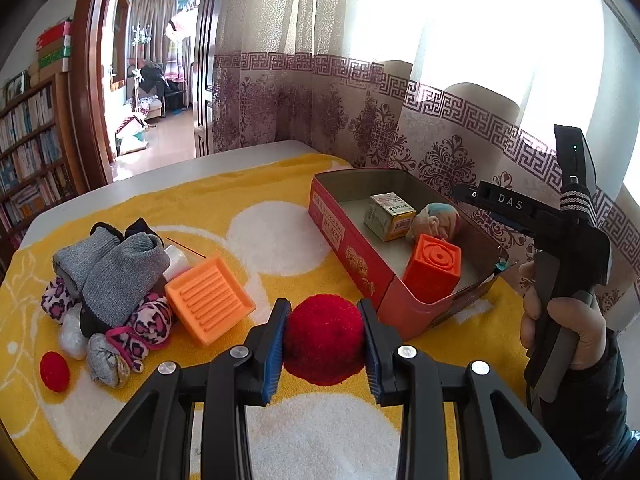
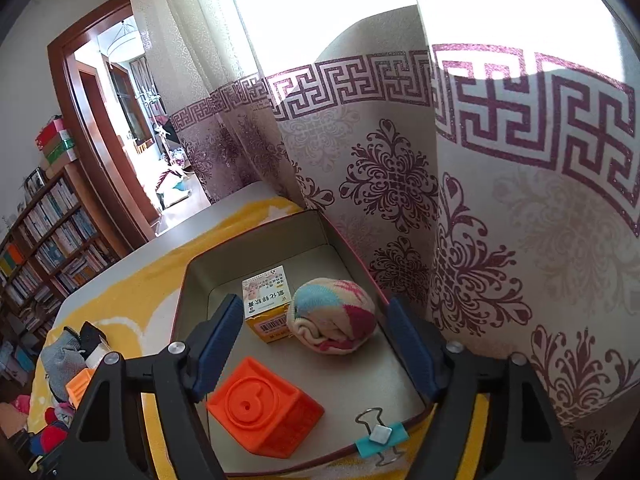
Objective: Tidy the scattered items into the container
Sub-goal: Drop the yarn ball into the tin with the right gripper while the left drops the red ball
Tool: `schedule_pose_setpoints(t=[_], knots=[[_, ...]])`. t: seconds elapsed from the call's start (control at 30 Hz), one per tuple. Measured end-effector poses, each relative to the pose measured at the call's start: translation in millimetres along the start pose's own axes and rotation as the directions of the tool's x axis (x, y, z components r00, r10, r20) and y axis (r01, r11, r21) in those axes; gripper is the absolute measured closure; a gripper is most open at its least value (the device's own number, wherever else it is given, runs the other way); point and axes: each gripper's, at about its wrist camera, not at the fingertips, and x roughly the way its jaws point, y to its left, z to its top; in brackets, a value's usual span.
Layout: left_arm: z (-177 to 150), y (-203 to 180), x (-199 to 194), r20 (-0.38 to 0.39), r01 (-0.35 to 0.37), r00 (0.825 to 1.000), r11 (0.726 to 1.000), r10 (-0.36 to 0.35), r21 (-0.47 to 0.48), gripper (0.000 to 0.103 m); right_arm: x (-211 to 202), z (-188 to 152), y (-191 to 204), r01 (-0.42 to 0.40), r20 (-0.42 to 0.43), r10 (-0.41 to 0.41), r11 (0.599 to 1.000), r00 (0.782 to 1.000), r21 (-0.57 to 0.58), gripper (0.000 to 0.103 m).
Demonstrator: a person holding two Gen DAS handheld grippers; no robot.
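While clamped between blue pads, red pompom [image 1: 324, 340] held by left gripper [image 1: 325, 354], jaws closed tight on both its sides, raised over yellow blanket [image 1: 224, 208] just short of tin [image 1: 352, 248]. Tin red outside, grey inside, open-topped, set on blanket by curtain [image 2: 400, 184]. Inside tin: orange cube [image 2: 264, 416] near front corner, small yellow box [image 2: 266, 304] farther back, rolled striped sock [image 2: 334, 316] touching box. Teal clip [image 2: 380, 438] pinched on tin's near rim. Right gripper [image 2: 320, 344] poised over tin, jaws spread wide, nothing between pads, sock and box seen through gap. Seen from left view, right gripper's handle gripped by gloved hand [image 1: 568, 320] beside tin. Left of pompom on blanket: orange tray [image 1: 210, 300] tilted against pile of grey and leopard socks [image 1: 112, 280], smaller red ball [image 1: 55, 366] apart at pile's near edge. Pale surface [image 1: 180, 172] bare beyond blanket. Bookshelf [image 1: 28, 152] and doorway behind.
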Motion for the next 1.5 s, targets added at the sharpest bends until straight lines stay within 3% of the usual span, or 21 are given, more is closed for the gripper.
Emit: schedule_pose_setpoints(t=[0.43,0.77,0.8,0.87,0.93,1.03,1.33,1.4,1.5], knots=[[59.2,-41.5,54.7,-0.012,0.08,0.997,0.995,-0.08,0.06,0.068,0.4,-3.9,-7.9,0.063,0.088,-0.065,0.998,0.994,0.027,0.024],[81.4,-56.8,110.6,-0.054,0.122,0.991,0.992,-0.12,0.041,0.067,15.5,-10.3,-17.7,0.095,0.069,-0.099,0.994,0.993,0.062,0.024],[82.7,-56.9,115.8,-0.062,0.115,0.992,0.993,-0.112,0.034,0.063,14.5,-10.6,-18.1,0.103,0.076,-0.107,0.993,0.991,0.064,0.024],[82.9,-54.5,123.1,-0.069,0.119,0.991,0.993,-0.118,0.004,0.04,11.7,-10.3,-18.8,0.132,0.1,-0.138,0.989,0.985,0.064,0.024],[82.4,-52.0,125.8,-0.063,0.122,0.99,0.992,-0.123,-0.016,0.029,6.9,-9.4,-20.1,0.153,0.13,-0.161,0.986,0.978,0.068,0.024],[82.8,-46.7,127.5,-0.063,0.118,0.991,0.992,-0.121,-0.044,0.028,2.4,-7.8,-23.4,0.165,0.16,-0.176,0.983,0.971,0.084,0.024],[76.5,-32.2,116.2,-0.053,0.086,0.995,0.993,-0.09,-0.077,0.027,9.6,-8.9,-20.6,0.156,0.131,-0.163,0.986,0.978,0.066,0.023],[73.6,-28.4,113.0,-0.053,0.069,0.996,0.994,-0.074,-0.081,0.016,12.6,-9.6,-20.0,0.152,0.116,-0.158,0.987,0.981,0.061,0.023],[69.7,-20.5,105.1,-0.035,0.052,0.998,0.994,-0.056,-0.099,0.014,15.0,-10.7,-19.8,0.151,0.103,-0.156,0.987,0.982,0.056,0.023]])
